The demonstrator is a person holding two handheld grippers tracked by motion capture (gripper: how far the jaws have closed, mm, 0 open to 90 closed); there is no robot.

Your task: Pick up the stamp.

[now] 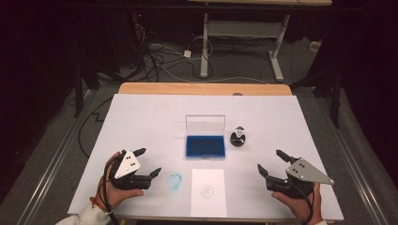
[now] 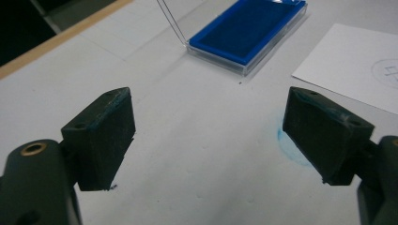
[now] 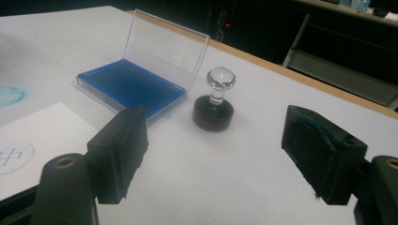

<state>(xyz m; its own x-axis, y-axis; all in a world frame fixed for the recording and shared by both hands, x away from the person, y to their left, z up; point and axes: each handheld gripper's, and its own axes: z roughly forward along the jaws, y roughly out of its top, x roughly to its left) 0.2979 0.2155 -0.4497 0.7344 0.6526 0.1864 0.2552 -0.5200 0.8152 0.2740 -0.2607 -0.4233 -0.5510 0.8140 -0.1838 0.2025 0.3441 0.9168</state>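
Note:
A blue ink pad (image 1: 205,146) (image 2: 248,29) (image 3: 130,86) lies in a clear case mid-table, its lid (image 1: 205,123) (image 3: 164,44) standing upright. Just right of it stands a round dark stamp (image 1: 238,136) (image 3: 214,108) with a clear knob. A white paper sheet (image 1: 208,192) (image 2: 352,65) (image 3: 33,140) bearing a faint round print lies near the front edge. My left gripper (image 1: 149,162) (image 2: 209,138) rests open at the front left, nothing between its jaws. My right gripper (image 1: 271,161) (image 3: 213,157) rests open at the front right, pointing toward the stamp.
A smeared blue ink mark (image 1: 174,181) (image 2: 291,145) (image 3: 10,94) stains the white table cover (image 1: 141,122) left of the sheet. The wooden table edge (image 1: 204,88) runs along the back. Cables and desk legs (image 1: 204,47) lie on the dark floor beyond.

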